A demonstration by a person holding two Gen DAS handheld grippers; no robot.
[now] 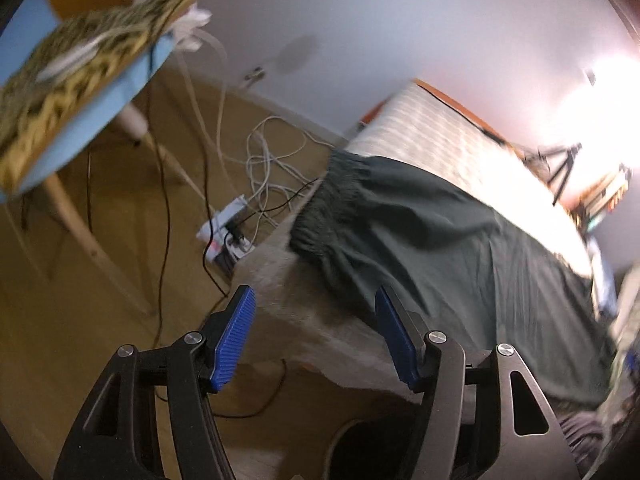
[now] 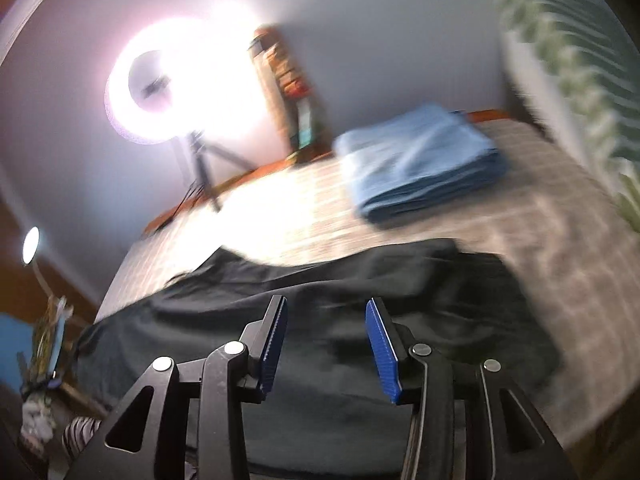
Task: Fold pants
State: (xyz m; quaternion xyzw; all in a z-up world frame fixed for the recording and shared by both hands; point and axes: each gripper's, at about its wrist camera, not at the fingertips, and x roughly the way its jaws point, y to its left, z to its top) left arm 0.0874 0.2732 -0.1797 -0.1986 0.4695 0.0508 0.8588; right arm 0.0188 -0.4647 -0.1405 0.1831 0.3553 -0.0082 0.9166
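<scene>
Dark green pants (image 1: 440, 240) lie spread flat along the near edge of a bed with a pale cover (image 1: 432, 136). The elastic waistband (image 1: 332, 196) is at the left end. My left gripper (image 1: 314, 300) is open and empty, in the air near the bed corner below the waistband. In the right wrist view the pants (image 2: 360, 280) look nearly black. My right gripper (image 2: 326, 312) is open and empty, just above the cloth. Both views are motion-blurred.
A folded blue towel stack (image 2: 420, 160) lies farther back on the bed. A ring light on a tripod (image 2: 160, 80) stands behind the bed. A power strip and tangled cables (image 1: 240, 220) lie on the wooden floor. A blue-topped table (image 1: 80, 92) stands at left.
</scene>
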